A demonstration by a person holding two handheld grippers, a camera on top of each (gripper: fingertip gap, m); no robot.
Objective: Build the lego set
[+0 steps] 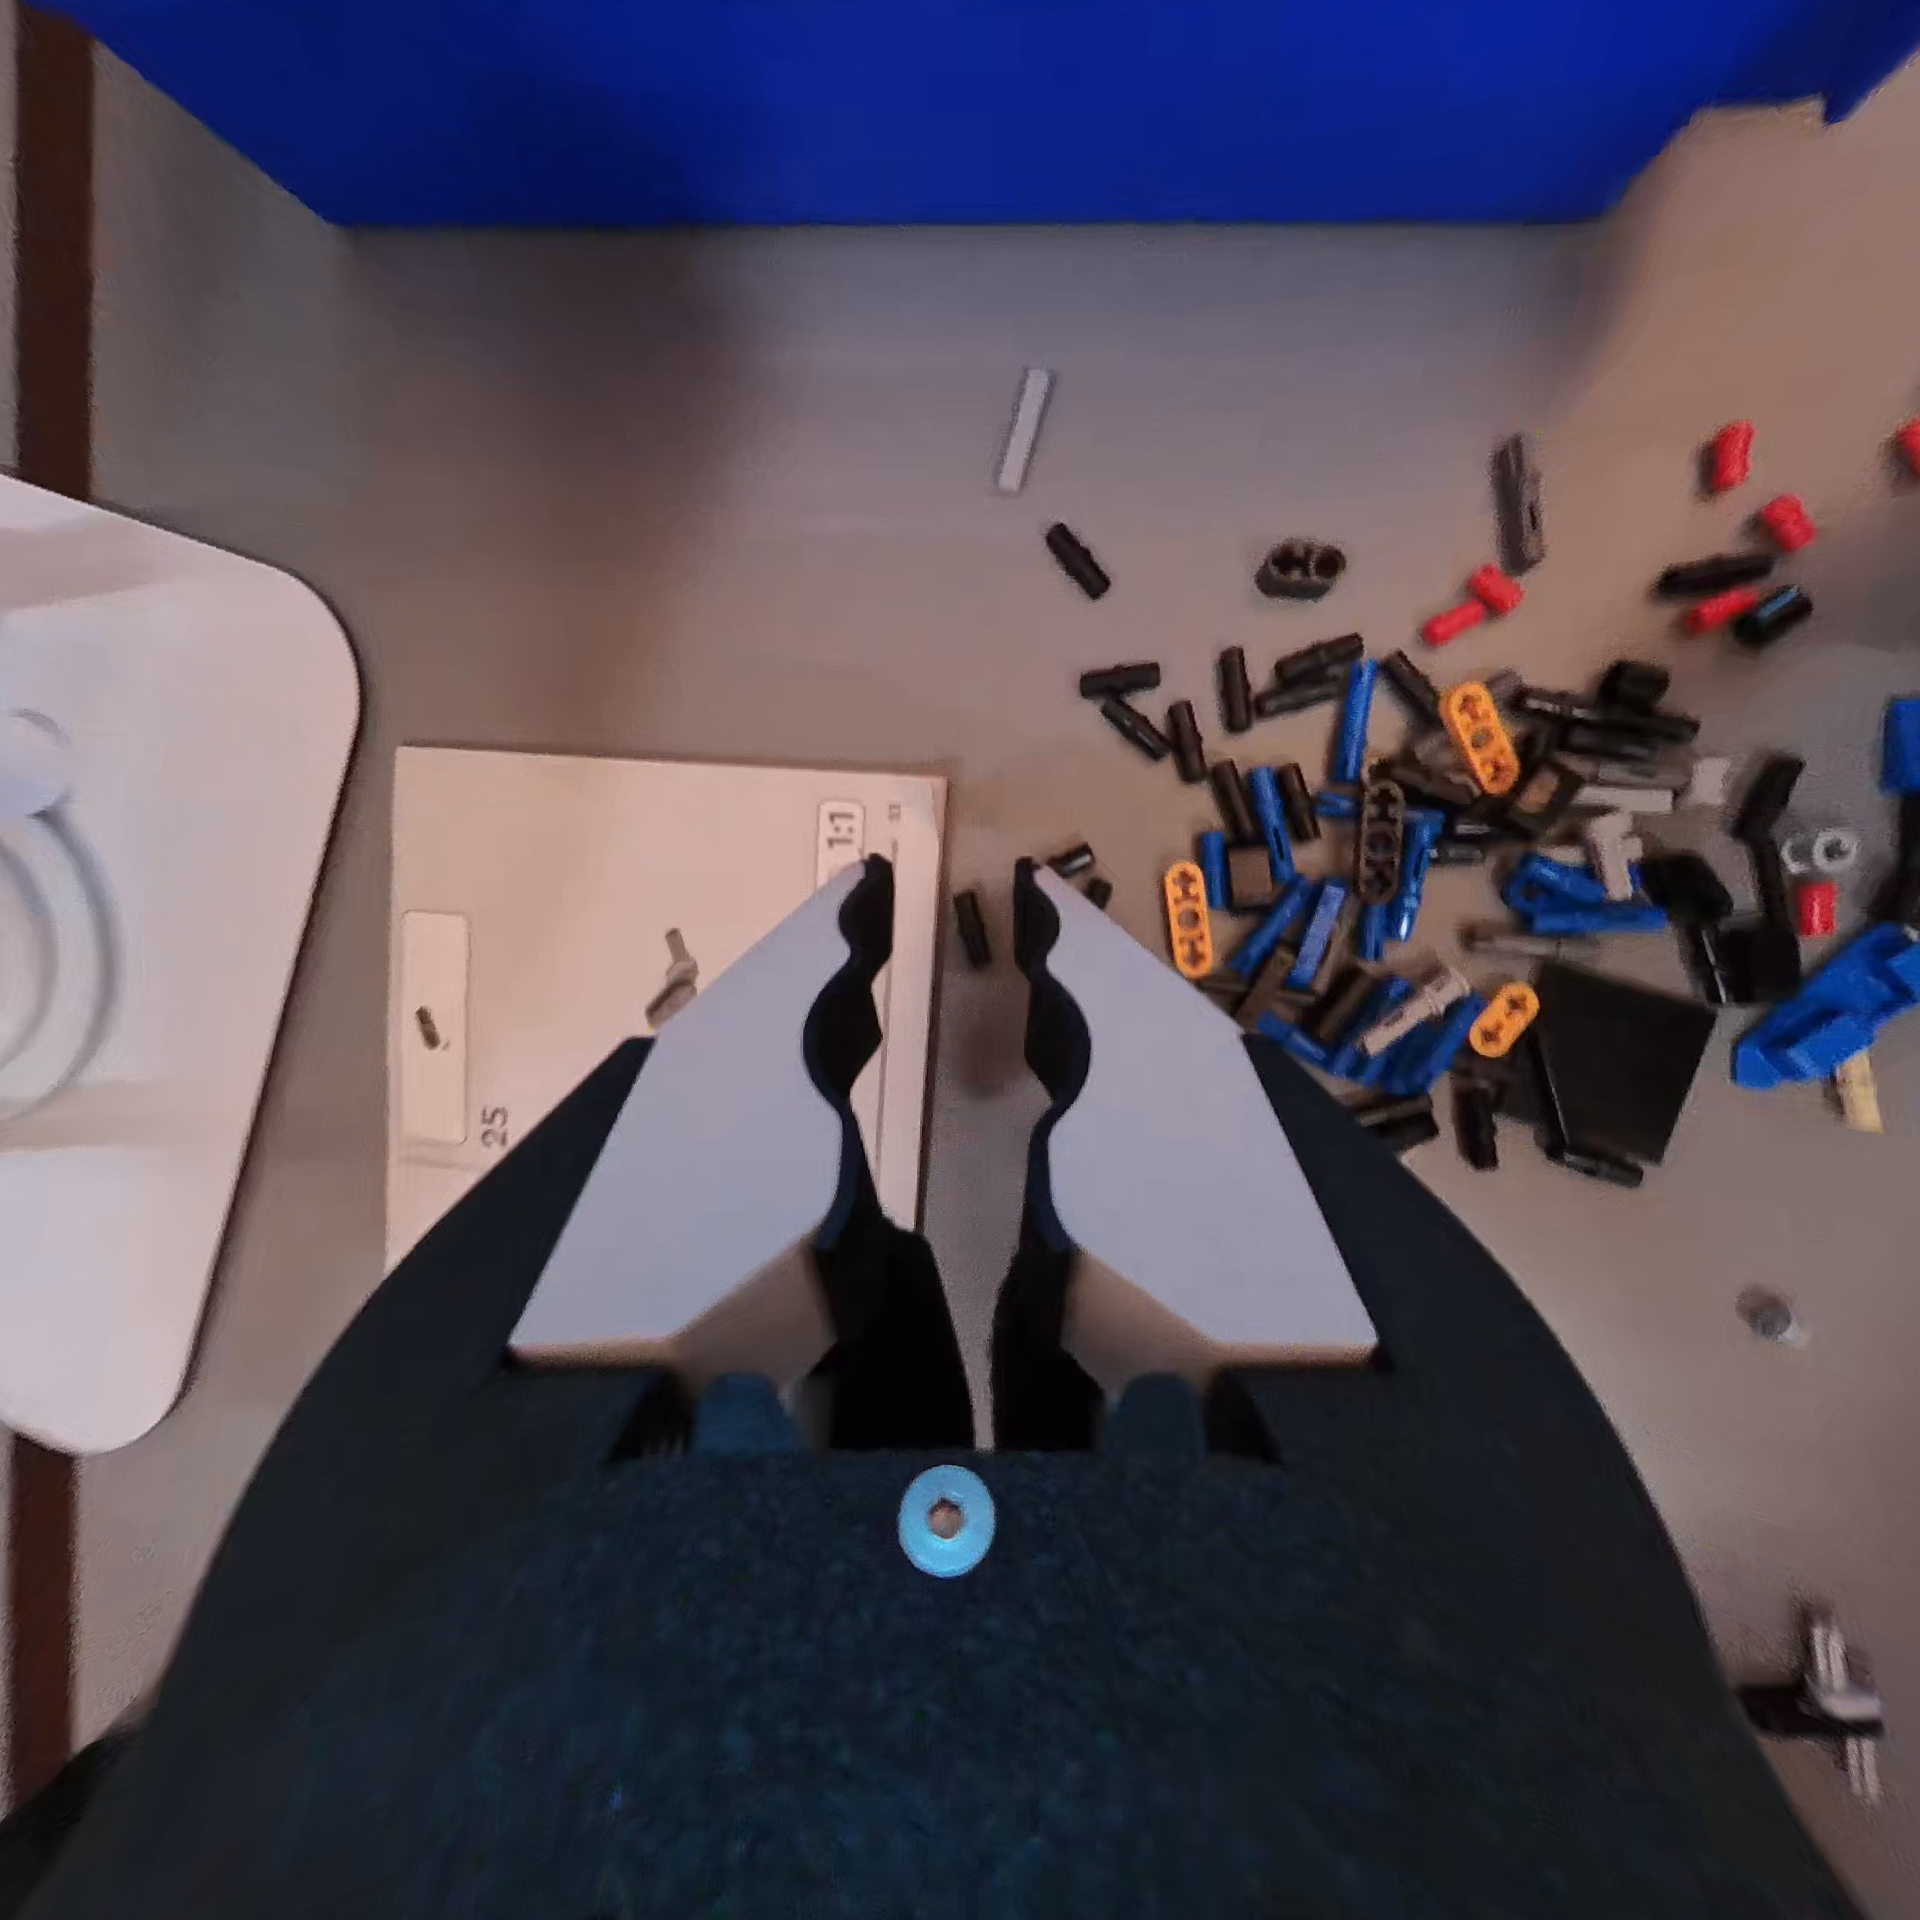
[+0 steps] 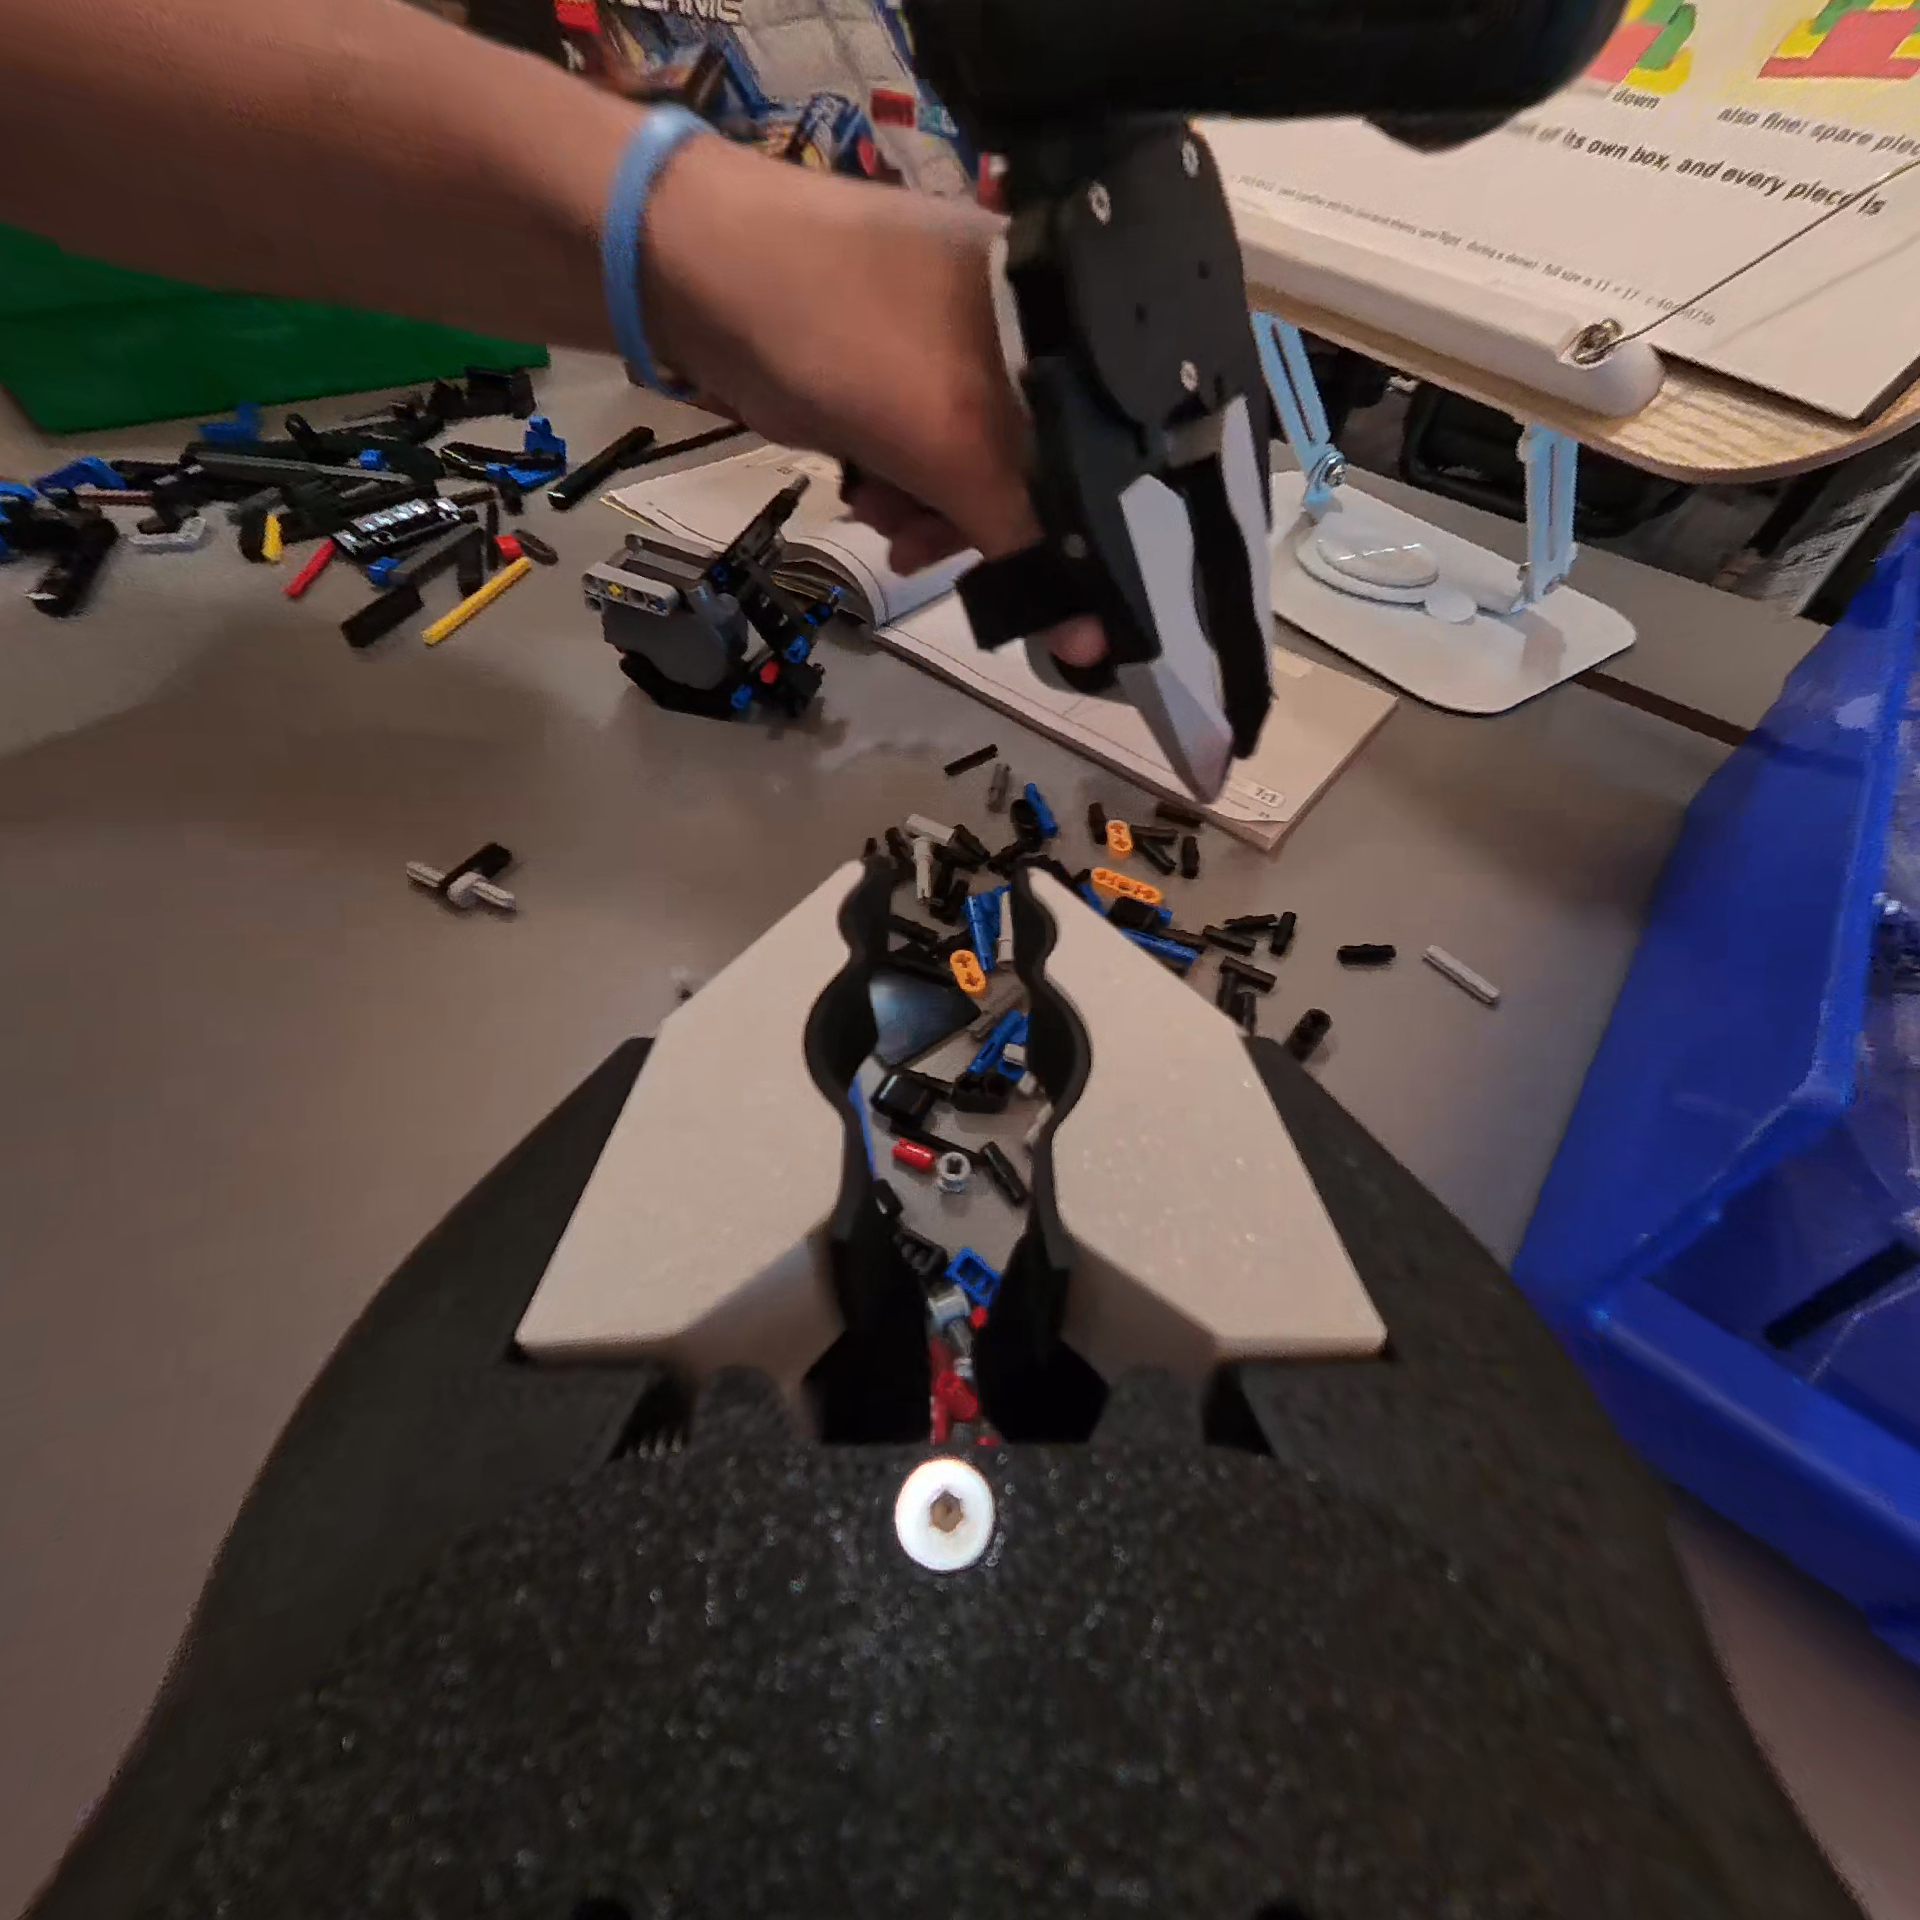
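A pile of small lego pieces (image 1: 1455,883), black, blue, orange, red and grey, lies on the grey table. My left gripper (image 1: 951,873) is open a little and empty. It hovers over the right edge of the open instruction booklet (image 1: 665,987), with a loose black pin (image 1: 971,925) just beyond its tips. My right gripper (image 2: 945,883) is open and empty, low over the same pile (image 2: 1039,935). The left gripper also shows in the right wrist view (image 2: 1210,764), held by a hand and pointing down at the booklet (image 2: 1091,707). A partly built grey and black model (image 2: 707,623) stands beyond.
A blue bin (image 2: 1766,1039) stands at the right, also in the left wrist view (image 1: 935,104). A white stand base (image 1: 156,935) lies left of the booklet. Larger loose parts (image 2: 312,499) and a green sheet (image 2: 208,343) lie far left. A small grey and black cross piece (image 2: 462,878) lies apart. My right fingertips sit around 15 cm from my left ones.
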